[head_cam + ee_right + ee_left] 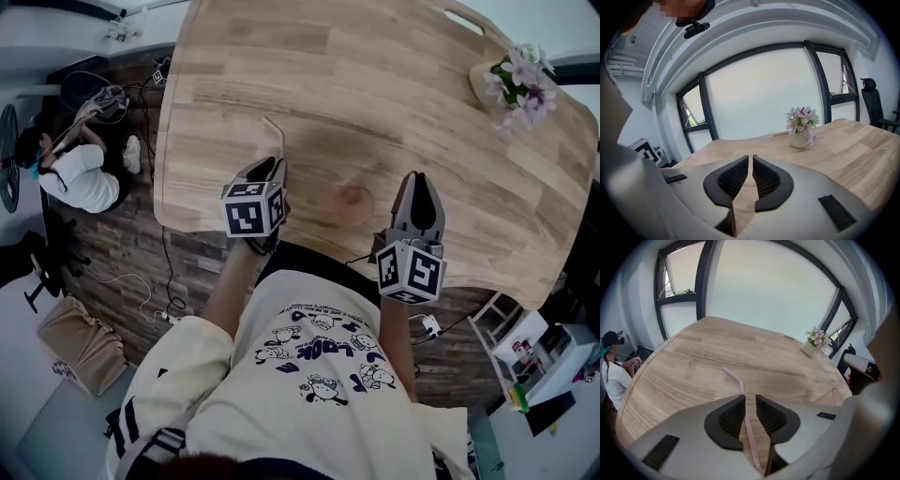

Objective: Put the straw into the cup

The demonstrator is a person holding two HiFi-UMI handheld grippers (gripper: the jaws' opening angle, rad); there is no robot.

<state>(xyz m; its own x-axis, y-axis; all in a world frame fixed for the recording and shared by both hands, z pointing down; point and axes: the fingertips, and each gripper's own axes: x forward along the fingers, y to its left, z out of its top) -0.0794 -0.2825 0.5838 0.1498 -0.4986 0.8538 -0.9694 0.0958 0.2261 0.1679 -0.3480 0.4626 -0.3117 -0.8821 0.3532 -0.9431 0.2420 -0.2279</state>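
A thin pink straw [278, 141] with a bent far end lies on the wooden table [394, 84]. My left gripper [267, 173] tilts down over its near part. In the left gripper view the straw [736, 379] runs between the jaws of the left gripper [750, 398], which stand open, and the pads do not press on it. A tan cup [354, 201] stands just right of that gripper, and the left gripper view shows the cup [833, 398] at its right edge. My right gripper [417, 187] hovers right of the cup. In its own view the right gripper [751, 158] is shut and empty.
A small vase of pink flowers [511, 82] stands at the table's far right, the same vase [800, 127] showing ahead of the right gripper. A person [75, 173] sits on the floor to the left among cables. The table's near edge runs just under both grippers.
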